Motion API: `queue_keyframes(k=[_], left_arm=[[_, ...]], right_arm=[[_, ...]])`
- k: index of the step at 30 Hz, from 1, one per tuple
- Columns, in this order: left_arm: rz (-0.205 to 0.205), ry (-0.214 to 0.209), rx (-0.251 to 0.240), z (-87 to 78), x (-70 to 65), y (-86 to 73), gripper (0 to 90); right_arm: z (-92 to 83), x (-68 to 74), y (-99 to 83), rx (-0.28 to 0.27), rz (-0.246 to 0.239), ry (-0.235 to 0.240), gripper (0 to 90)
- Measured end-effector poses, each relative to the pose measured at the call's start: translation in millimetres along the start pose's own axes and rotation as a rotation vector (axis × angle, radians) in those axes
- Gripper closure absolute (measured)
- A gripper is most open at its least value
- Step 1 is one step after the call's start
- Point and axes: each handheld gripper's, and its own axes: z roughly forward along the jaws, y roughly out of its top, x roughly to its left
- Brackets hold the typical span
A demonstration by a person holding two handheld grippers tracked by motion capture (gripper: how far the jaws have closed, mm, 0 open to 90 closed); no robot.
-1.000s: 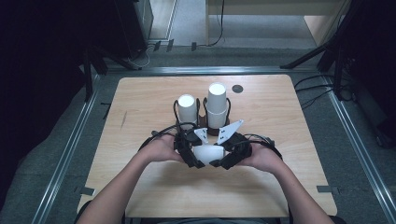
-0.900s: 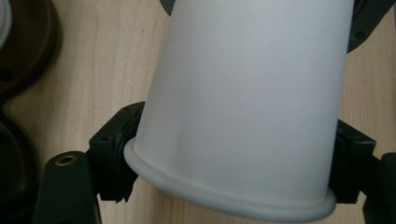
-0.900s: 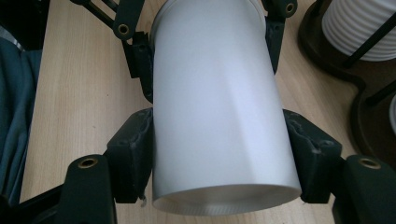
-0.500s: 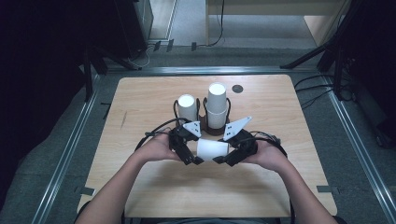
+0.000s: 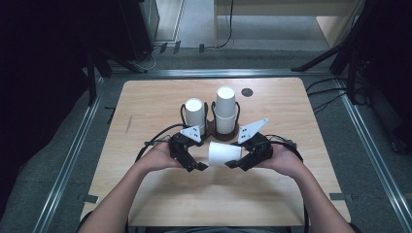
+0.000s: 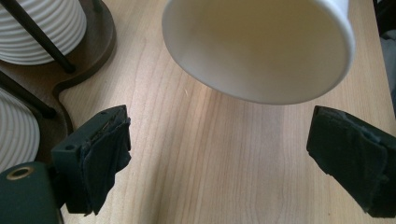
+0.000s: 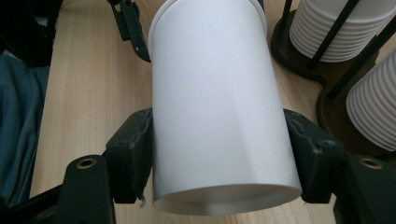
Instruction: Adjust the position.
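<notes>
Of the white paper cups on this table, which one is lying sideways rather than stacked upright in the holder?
The single cup held level in the right gripper. The two cup stacks stand upright in the dark holder behind it.

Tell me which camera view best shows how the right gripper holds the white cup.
The right gripper view: both pads press the white cup sides. The high view shows it lying sideways in the right gripper; the left gripper view shows its open mouth.

No readable text, label, brand, number or sign anywhere. White paper cup [image 5: 224, 153]: plain, unprinted. Stacked cups [image 5: 226, 110] in holder: ribbed, blank. Wooden table [image 5: 160, 194]: bare grain, no markings. Gripper bodies: black, no lettering legible.
</notes>
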Motion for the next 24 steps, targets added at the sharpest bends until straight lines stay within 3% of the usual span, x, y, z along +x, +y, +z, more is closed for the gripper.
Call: queue_keyframes(k=[6,14,24], left_arm=[[-0.007,0.004,-0.03,2.9,-4.5,1.0,6.5],[-0.027,-0.014,-0.106,2.4,-5.5,3.0,6.4],[-0.002,-0.038,-0.172,0.9,-9.8,9.5,6.6]], right_arm=[[-1.0,-0.9,1.9,-0.015,0.004,0.014,32.0],[-3.2,0.3,7.1,-0.053,0.003,0.046,32.0],[-2.0,3.1,12.0,-0.074,-0.01,0.07,31.9]])
